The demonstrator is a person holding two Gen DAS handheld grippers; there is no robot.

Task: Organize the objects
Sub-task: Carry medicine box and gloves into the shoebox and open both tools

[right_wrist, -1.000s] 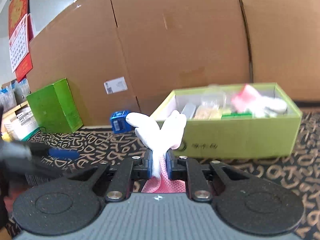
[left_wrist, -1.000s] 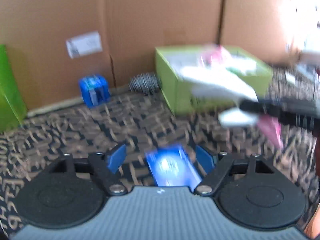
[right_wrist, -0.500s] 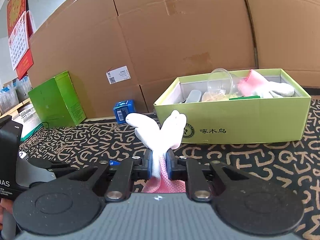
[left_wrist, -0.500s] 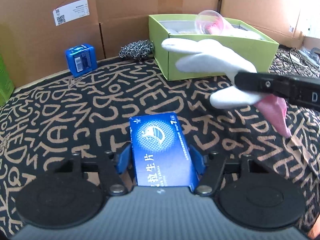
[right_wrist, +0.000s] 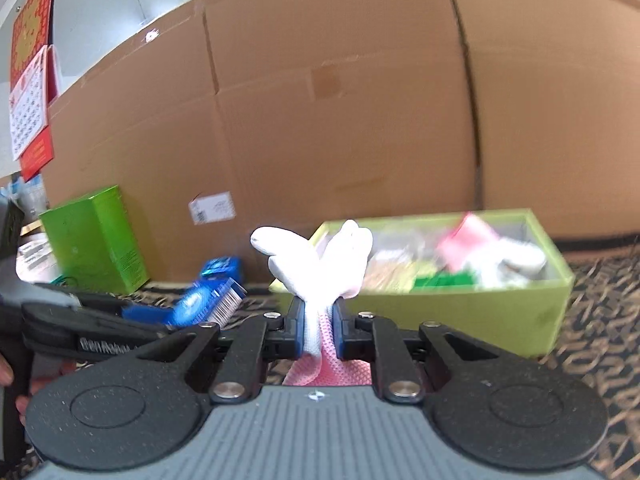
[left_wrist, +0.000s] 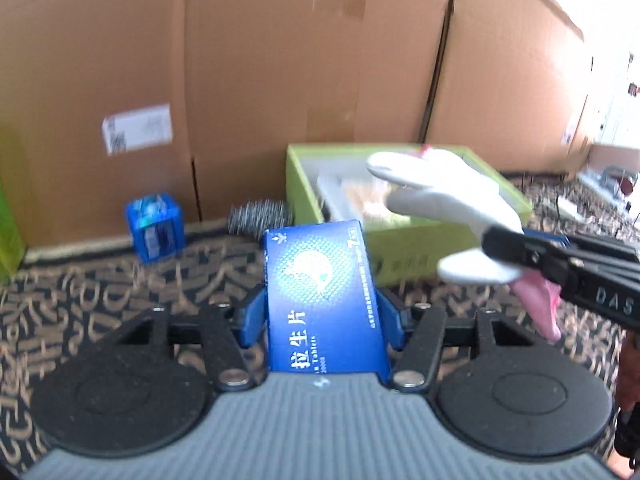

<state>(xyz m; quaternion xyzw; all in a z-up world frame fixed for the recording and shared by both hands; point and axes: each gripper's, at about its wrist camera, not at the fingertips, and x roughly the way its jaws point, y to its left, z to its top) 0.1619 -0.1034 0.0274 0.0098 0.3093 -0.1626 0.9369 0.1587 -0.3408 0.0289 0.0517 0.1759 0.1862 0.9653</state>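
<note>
A flat blue tablet box (left_wrist: 324, 300) sits between the blue pads of my left gripper (left_wrist: 322, 316), which is shut on its sides and holds it clear of the patterned cloth. From the right wrist view the same blue tablet box (right_wrist: 200, 300) sticks out of the left gripper (right_wrist: 160, 316) at the left. My right gripper (right_wrist: 318, 332) is shut on a white and pink glove (right_wrist: 320, 260), whose fingers stand up above the pads. That glove (left_wrist: 448, 196) hangs in front of the open light-green box (left_wrist: 420, 252), which holds several items.
A small blue cube-shaped box (left_wrist: 154, 232) and a steel scourer (left_wrist: 260, 216) lie by the cardboard wall (left_wrist: 280, 80). A tall green box (right_wrist: 96, 240) stands at the far left. The black and tan lettered cloth (left_wrist: 100, 300) covers the table.
The left gripper's pads closed on the blue tablet box and lifted it off the cloth. The right gripper, still holding the glove, rose slightly.
</note>
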